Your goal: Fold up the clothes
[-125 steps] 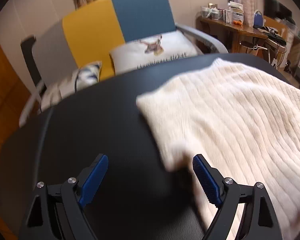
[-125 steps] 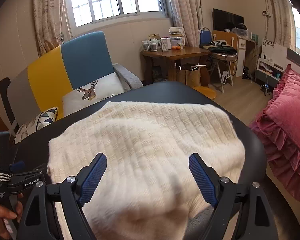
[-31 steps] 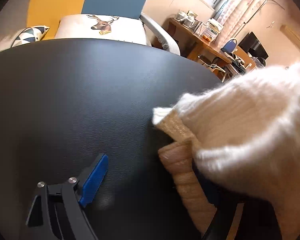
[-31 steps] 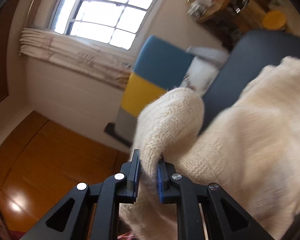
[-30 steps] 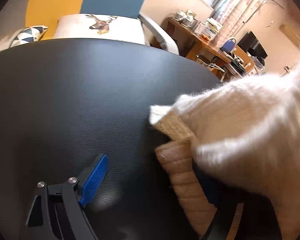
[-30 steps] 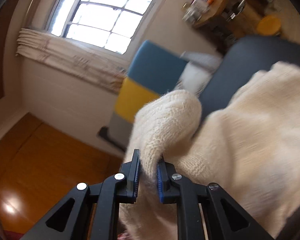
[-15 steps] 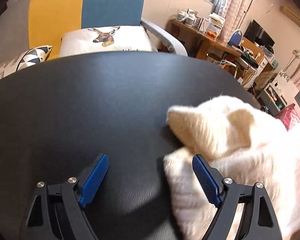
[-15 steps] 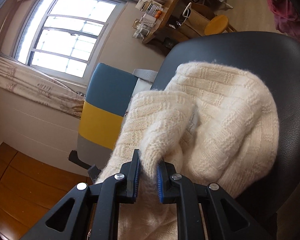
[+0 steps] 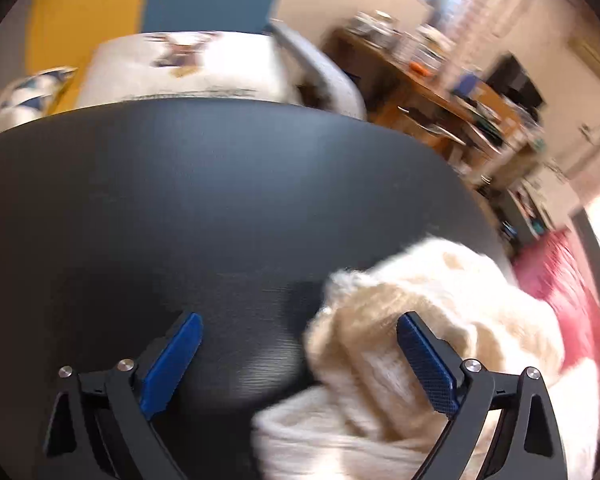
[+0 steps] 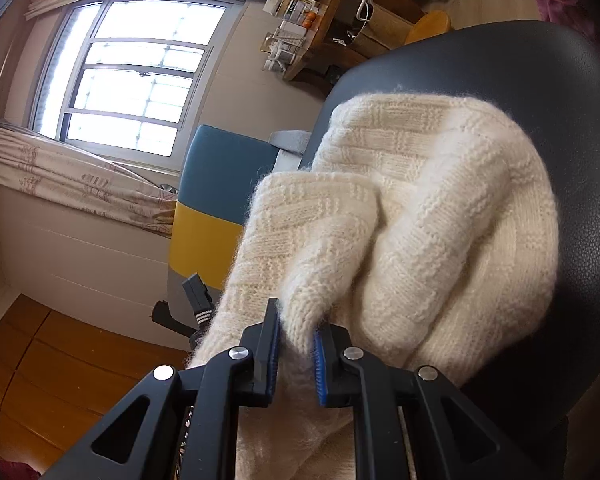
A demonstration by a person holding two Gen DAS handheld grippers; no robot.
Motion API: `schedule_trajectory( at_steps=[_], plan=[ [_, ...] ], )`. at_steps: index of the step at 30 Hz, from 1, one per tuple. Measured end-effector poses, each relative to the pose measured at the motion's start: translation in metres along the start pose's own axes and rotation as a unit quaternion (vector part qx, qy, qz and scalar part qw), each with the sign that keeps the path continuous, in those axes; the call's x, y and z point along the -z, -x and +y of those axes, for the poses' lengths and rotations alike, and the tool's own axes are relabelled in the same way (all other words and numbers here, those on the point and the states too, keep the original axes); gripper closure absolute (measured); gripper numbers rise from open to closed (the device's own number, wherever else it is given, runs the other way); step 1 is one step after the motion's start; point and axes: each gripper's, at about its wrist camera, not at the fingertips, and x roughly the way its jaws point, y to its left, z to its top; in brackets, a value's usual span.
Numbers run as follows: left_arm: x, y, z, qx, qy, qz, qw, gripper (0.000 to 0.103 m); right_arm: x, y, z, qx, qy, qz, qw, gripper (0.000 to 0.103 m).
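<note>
Sweater (image 10: 440, 216), cream and knitted, lies bunched on my black round table (image 9: 180, 200), pinched by my right claw and free of my left.

Sweater heap sits at the table's right-hand side as my left wrist camera sees it, with bare tabletop stretching away to its left. My right claw (image 10: 294, 344) is pressed nearly together on a raised fold of the knit, holding that fold up above the heap. My left claw (image 9: 300, 360) is spreading wider; a loose edge of the sweater lies between its blue pads (image 9: 424, 360), close to the right-hand pad, but neither pad presses on it. I judge the right claw the one placed to carry the fold.
</note>
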Motion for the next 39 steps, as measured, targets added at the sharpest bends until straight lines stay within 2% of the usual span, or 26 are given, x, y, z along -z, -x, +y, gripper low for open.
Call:
schedule_trajectory(
  at_steps=[2,4,6,7,8,9,10,12,15,18,22,26,29,33,39],
  plan=[
    [0.001,-0.004,-0.013,0.008,-0.019,0.004,0.9998,0.005,0.001,0.001,-0.001,0.0,0.001,-0.001,1.0,0.09],
    [0.002,-0.009,-0.022,-0.01,-0.041,0.009,0.9991,0.005,0.003,0.001,0.0,0.001,-0.001,-0.002,1.0,0.09],
    [0.003,-0.011,-0.031,-0.019,-0.066,0.007,0.9976,0.014,0.004,0.001,0.001,0.001,-0.002,-0.002,1.0,0.09],
    [0.004,-0.011,-0.034,-0.017,-0.08,0.008,0.9966,0.041,0.005,0.001,0.001,0.002,-0.002,-0.002,1.0,0.09],
    [0.006,-0.01,-0.038,-0.011,-0.097,0.013,0.9952,0.077,0.006,0.0,0.001,0.002,-0.002,-0.002,1.0,0.09],
    [0.007,-0.007,-0.041,-0.005,-0.105,0.016,0.9944,0.091,0.006,0.0,0.003,0.003,-0.002,-0.003,1.0,0.09],
    [0.007,-0.003,-0.044,0.002,-0.106,0.017,0.9943,0.094,0.007,0.0,0.006,0.004,0.001,-0.006,1.0,0.09],
    [0.005,0.016,-0.045,0.023,-0.096,-0.01,0.9951,0.095,0.009,0.0,0.018,0.005,0.011,-0.013,1.0,0.09],
    [-0.003,0.059,-0.043,0.078,-0.074,-0.063,0.9922,0.096,0.013,0.0,0.041,0.012,0.046,-0.016,0.999,0.09],
    [-0.01,0.108,-0.042,0.118,-0.073,-0.111,0.9841,0.096,0.016,0.0,0.059,-0.002,0.059,-0.014,0.998,0.09],
    [-0.018,0.168,-0.036,0.157,-0.072,-0.155,0.9727,0.096,0.024,-0.004,0.091,-0.034,0.07,-0.005,0.997,0.09],
    [-0.01,0.229,-0.019,0.188,-0.054,-0.194,0.9613,0.096,0.036,-0.009,0.132,-0.06,0.097,0.009,0.993,0.09],
    [-0.004,0.279,0.001,0.198,-0.036,-0.235,0.951,0.096,0.046,-0.01,0.168,-0.09,0.12,0.022,0.988,0.09],
    [0.011,0.362,0.026,0.193,-0.03,-0.308,0.9312,0.096,0.063,-0.008,0.224,-0.133,0.163,0.036,0.977,0.09],
    [0.032,0.47,0.051,0.15,-0.045,-0.382,0.9108,0.096,0.1,-0.005,0.311,-0.195,0.23,0.059,0.952,0.09]
  ],
)
